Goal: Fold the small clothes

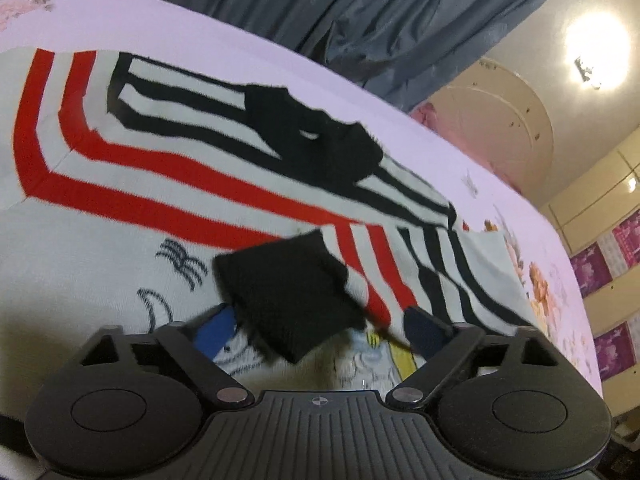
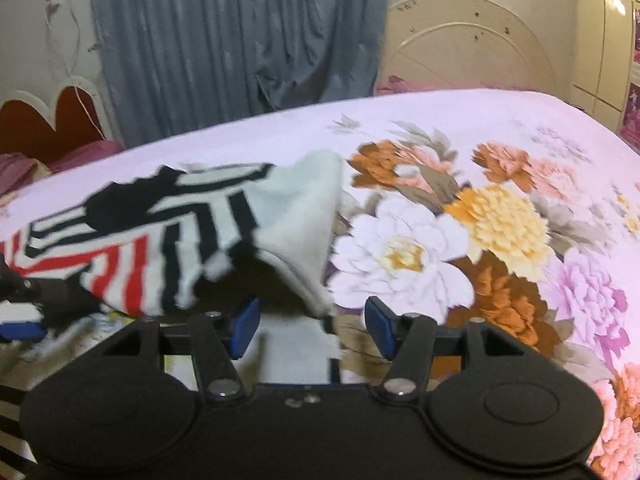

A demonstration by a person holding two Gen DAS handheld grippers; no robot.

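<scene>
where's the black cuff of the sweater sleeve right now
In the left wrist view the black cuff sits low and central, between the open fingers of the left gripper, over the sweater's red stripes.

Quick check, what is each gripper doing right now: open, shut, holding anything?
Left gripper: open, black cuff of the striped sweater between its fingers, not clamped.
Right gripper: open, white sweater corner loose between its fingers.

Your left tool [image 1: 320, 332] tilts downward, blue pads [image 1: 214, 330] spread wide, nothing pinched. Your right tool [image 2: 310, 328] pitches down the same way, jaws parted, pads [image 2: 245, 326] at nine and three o'clock, not pressing on anything.
</scene>
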